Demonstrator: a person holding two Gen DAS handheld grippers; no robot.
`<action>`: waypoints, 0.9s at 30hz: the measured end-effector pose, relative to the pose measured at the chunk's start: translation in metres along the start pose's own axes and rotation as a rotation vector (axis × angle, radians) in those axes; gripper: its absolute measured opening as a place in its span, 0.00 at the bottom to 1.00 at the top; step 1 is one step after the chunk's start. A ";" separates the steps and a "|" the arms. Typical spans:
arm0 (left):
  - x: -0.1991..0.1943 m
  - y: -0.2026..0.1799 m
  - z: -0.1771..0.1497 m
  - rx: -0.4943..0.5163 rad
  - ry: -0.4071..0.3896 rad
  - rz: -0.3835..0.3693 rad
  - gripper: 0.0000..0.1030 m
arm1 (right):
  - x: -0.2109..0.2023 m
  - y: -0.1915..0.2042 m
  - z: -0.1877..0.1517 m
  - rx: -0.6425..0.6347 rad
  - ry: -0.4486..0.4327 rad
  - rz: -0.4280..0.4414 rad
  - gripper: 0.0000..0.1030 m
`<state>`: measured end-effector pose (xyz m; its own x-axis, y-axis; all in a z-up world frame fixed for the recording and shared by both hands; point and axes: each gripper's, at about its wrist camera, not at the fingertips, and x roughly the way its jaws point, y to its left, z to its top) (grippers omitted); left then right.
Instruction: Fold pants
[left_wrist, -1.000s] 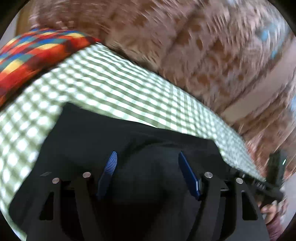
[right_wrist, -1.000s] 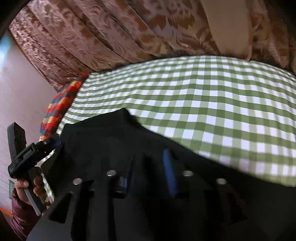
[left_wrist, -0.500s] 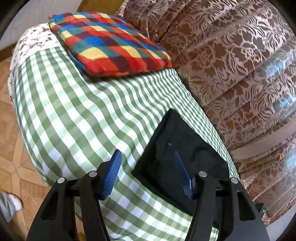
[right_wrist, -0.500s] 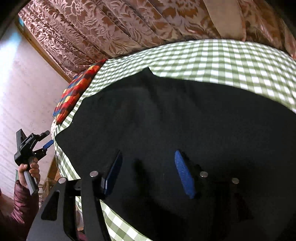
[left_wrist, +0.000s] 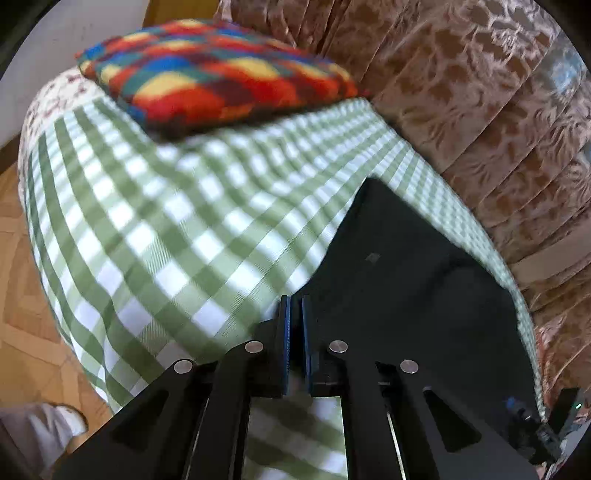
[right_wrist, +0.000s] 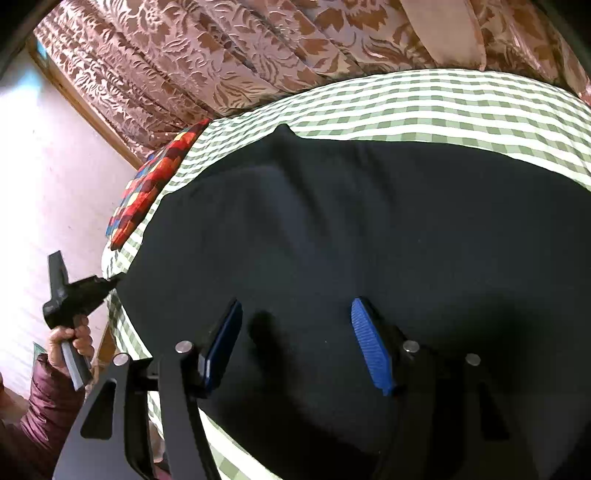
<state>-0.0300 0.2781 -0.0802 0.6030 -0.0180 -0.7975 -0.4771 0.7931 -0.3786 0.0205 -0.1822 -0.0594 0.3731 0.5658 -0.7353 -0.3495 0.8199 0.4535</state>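
Observation:
The black pants (left_wrist: 413, 280) lie folded flat on a green-and-white checked bedcover (left_wrist: 177, 236); they fill most of the right wrist view (right_wrist: 369, 229). My left gripper (left_wrist: 294, 310) is shut at the pants' near left edge, the blue pads nearly touching; whether cloth is pinched between them I cannot tell. It also shows in the right wrist view (right_wrist: 110, 282), its tip at the pants' left edge. My right gripper (right_wrist: 295, 321) is open and empty, hovering just over the middle of the pants.
A bright plaid pillow (left_wrist: 221, 77) lies at the head of the bed (right_wrist: 147, 192). Brown patterned curtains (left_wrist: 480, 92) hang behind the bed. Wooden floor (left_wrist: 22, 295) lies left of the bed's edge. A shoe (left_wrist: 70, 424) is at lower left.
My left gripper has closed and moved down to the pants' left edge. My right gripper stays open over the pants, a little closer to them.

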 end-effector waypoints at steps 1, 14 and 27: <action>-0.001 0.002 -0.002 -0.009 -0.004 -0.007 0.05 | 0.000 0.001 -0.001 -0.009 -0.001 -0.004 0.63; -0.053 -0.077 -0.019 0.187 -0.125 -0.185 0.19 | -0.003 0.009 0.000 -0.037 0.016 -0.035 0.70; 0.002 -0.135 -0.105 0.428 0.150 -0.332 0.19 | -0.058 -0.017 -0.059 -0.119 0.026 -0.040 0.64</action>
<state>-0.0320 0.1074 -0.0801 0.5643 -0.3701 -0.7380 0.0437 0.9060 -0.4210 -0.0464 -0.2345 -0.0542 0.3673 0.5293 -0.7648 -0.4353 0.8245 0.3616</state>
